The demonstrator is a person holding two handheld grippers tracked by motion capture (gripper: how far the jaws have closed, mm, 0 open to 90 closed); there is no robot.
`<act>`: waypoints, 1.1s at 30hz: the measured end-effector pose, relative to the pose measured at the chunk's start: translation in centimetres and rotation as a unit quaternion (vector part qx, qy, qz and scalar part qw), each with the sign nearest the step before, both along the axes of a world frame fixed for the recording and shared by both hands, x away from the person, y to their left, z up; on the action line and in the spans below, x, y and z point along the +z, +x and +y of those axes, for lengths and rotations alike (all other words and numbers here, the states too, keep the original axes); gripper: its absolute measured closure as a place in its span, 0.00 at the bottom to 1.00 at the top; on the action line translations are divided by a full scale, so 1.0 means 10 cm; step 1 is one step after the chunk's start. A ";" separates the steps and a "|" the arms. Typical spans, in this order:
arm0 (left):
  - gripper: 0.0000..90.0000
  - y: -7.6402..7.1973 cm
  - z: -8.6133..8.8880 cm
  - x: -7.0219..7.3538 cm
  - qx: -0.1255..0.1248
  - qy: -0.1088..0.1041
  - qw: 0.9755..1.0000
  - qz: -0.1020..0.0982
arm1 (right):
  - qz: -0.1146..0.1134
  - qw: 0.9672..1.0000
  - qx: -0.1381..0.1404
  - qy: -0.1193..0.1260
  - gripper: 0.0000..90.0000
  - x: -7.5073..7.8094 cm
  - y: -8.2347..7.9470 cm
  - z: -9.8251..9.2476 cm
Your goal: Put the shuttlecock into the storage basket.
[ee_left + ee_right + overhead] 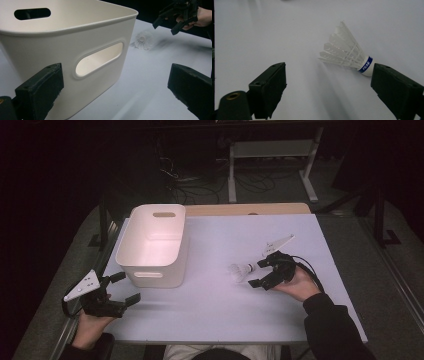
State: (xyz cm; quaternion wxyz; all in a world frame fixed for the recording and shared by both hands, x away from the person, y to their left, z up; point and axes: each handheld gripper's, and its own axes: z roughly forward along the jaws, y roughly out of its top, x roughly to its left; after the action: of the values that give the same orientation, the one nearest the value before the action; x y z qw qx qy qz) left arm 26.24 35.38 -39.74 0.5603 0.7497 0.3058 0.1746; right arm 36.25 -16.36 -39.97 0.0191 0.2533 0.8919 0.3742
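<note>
Centrally, toward the right edge of the table (215, 320): shuttlecock (241, 270) lying on its side, cork end just beside one jaw of the right gripper (260, 272), jaws spread wide, not pressing it. Open tabletop lying between shuttlecock and white bin (152, 245). Bin standing near the far-left corner, looking empty inside. Left gripper (125, 290) resting near the front-left edge, jaws spread, pinching nothing, facing the bin's handle slot (98, 60).
</note>
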 end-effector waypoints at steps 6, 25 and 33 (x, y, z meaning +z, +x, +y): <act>0.00 0.00 0.00 0.00 0.000 0.000 1.000 0.001 | 0.006 1.000 0.012 -0.006 0.20 -0.03 0.01 0.03; 0.00 0.00 0.00 0.00 -0.001 0.000 1.000 0.001 | 0.018 0.998 0.051 -0.033 0.56 -0.13 0.04 0.12; 0.00 0.00 0.00 0.00 -0.002 0.000 1.000 0.000 | 0.022 0.997 0.059 -0.044 0.75 -0.17 0.05 0.13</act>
State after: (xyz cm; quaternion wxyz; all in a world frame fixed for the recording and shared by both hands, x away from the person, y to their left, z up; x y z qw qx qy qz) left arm 26.20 35.36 -39.75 0.5605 0.7502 0.3046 0.1737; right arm 36.78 -15.06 -41.62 -0.0118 0.2070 0.9213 0.3290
